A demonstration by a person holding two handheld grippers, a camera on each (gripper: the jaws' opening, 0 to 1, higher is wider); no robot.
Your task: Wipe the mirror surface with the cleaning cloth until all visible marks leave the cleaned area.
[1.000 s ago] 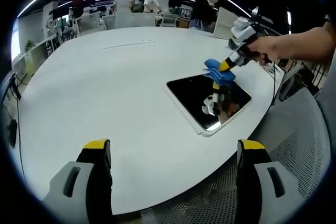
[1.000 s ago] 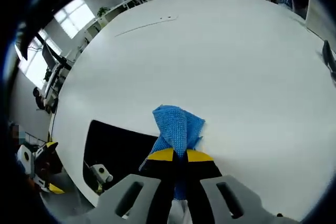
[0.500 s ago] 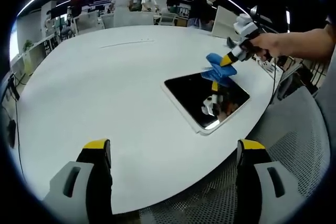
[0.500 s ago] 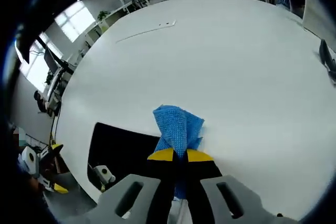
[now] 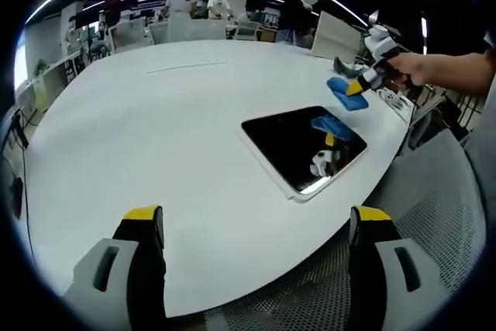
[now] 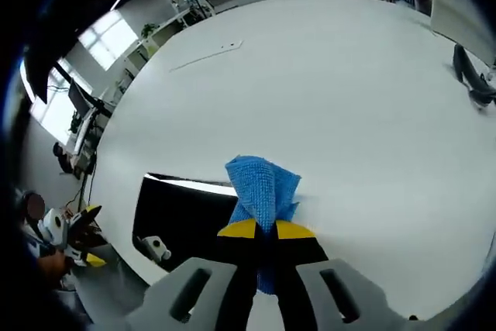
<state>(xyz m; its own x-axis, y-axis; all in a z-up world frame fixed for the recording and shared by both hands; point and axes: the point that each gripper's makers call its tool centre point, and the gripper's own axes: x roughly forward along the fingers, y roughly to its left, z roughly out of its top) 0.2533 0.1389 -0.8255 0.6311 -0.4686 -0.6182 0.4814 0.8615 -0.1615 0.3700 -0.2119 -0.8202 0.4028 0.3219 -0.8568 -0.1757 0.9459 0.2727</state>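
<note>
The cleaning cloth (image 6: 262, 185) is bright blue with a fine woven grid texture. The mirror (image 5: 302, 147) reads glossy black inside a thin white frame, with a blue patch of the cloth reflected in it. The tabletop (image 5: 155, 129) is plain white. The right gripper (image 6: 265, 232) has yellow-tipped black fingers (image 6: 240, 230) on grey bodies; the left gripper (image 5: 256, 218) shows the same yellow, black and grey.

Mirror (image 5: 301, 147): dark rect. slab w/ pale rim, laid flat near the table (image 5: 155, 137) edge; reflections are shown on its glass. Cleaning cloth (image 6: 262, 189): blue, knobbly weave, bunched, pinched betw. the right tongs (image 6: 259, 229), held up off the mirror past its far edge.
</note>
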